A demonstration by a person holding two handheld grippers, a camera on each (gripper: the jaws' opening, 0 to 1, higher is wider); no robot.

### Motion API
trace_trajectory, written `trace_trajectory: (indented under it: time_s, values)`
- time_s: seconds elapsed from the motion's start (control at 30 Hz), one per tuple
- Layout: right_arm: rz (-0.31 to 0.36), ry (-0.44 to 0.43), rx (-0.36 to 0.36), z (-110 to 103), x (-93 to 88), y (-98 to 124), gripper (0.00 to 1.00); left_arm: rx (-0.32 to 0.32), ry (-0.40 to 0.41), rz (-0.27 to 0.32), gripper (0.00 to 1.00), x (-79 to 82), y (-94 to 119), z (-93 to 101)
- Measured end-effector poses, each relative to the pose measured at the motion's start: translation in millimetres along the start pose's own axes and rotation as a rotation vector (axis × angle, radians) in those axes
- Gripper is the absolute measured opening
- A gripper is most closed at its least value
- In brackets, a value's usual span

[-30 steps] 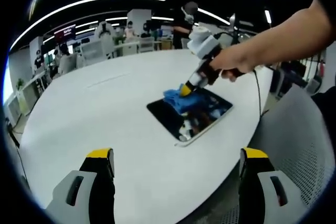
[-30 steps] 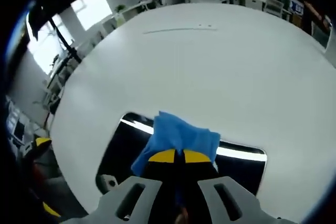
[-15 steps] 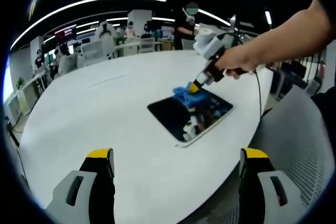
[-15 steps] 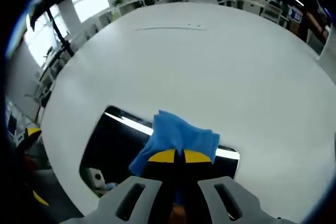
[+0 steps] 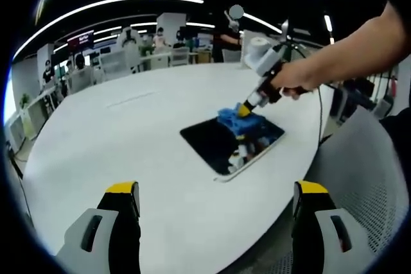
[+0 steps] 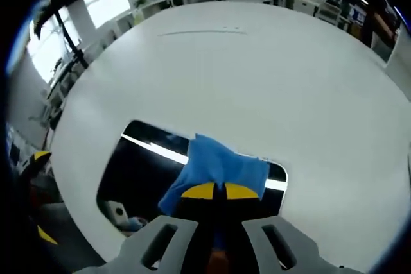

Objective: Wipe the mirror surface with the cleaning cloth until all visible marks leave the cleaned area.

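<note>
A dark rectangular mirror [image 5: 221, 145] lies flat on the white round table [image 5: 128, 139]. In the left gripper view the right gripper [image 5: 244, 110], held by a person's hand [image 5: 292, 80], presses a blue cloth [image 5: 239, 120] onto the mirror's far right corner. The right gripper view has my right gripper [image 6: 212, 190] shut on the blue cloth [image 6: 218, 165], which rests on the mirror [image 6: 138, 171] near its right end. My left gripper [image 5: 215, 222] hangs open near the table's front edge, well short of the mirror, with nothing between its fingers.
Grey mesh chairs [image 5: 366, 178] stand to the right of the table. Desks, chairs and several people [image 5: 128, 43] fill the office behind the far edge. A thin seam [image 6: 199, 31] crosses the far side of the table.
My right gripper has slid the cloth across the mirror toward its far right corner. The left gripper has stayed still.
</note>
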State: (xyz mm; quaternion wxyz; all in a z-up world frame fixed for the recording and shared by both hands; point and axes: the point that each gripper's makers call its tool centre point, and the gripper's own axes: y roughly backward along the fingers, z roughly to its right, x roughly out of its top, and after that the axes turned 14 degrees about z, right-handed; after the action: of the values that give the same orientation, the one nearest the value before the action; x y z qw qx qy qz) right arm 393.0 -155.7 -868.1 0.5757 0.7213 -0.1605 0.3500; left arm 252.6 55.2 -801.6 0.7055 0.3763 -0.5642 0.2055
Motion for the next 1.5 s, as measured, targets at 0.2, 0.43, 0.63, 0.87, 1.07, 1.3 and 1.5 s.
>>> trace_trajectory:
  time_s: [0.2, 0.43, 0.63, 0.87, 1.07, 1.3, 1.5]
  values:
    - [-0.002, -0.012, 0.007, -6, -8.8, 7, 0.0, -0.005, 0.027, 0.004, 1.0, -0.3, 0, 0.8]
    - [-0.003, -0.021, 0.015, -13, -18.2, 15, 0.0, 0.006, 0.025, 0.01, 1.0, 1.0, 0, -0.8]
    - [-0.001, -0.038, 0.028, -18, -26.0, 22, 0.0, 0.011, 0.023, 0.011, 1.0, 1.2, 1, -2.0]
    - [-0.005, -0.032, 0.038, -23, -33.3, 28, 0.0, 0.019, 0.029, 0.011, 1.0, 1.4, 0, -3.0]
    - [0.002, -0.102, 0.049, -26, -39.2, 34, 0.0, 0.023, 0.035, 0.015, 1.0, 1.7, 0, -3.9]
    - [-0.004, -0.126, 0.065, -28, -48.2, 42, 0.0, 0.034, 0.046, 0.018, 1.0, 2.1, 1, -5.5]
    - [-0.019, -0.106, 0.073, -33, -57.9, 50, 0.0, 0.03, 0.036, 0.012, 1.0, 1.2, 1, -4.8]
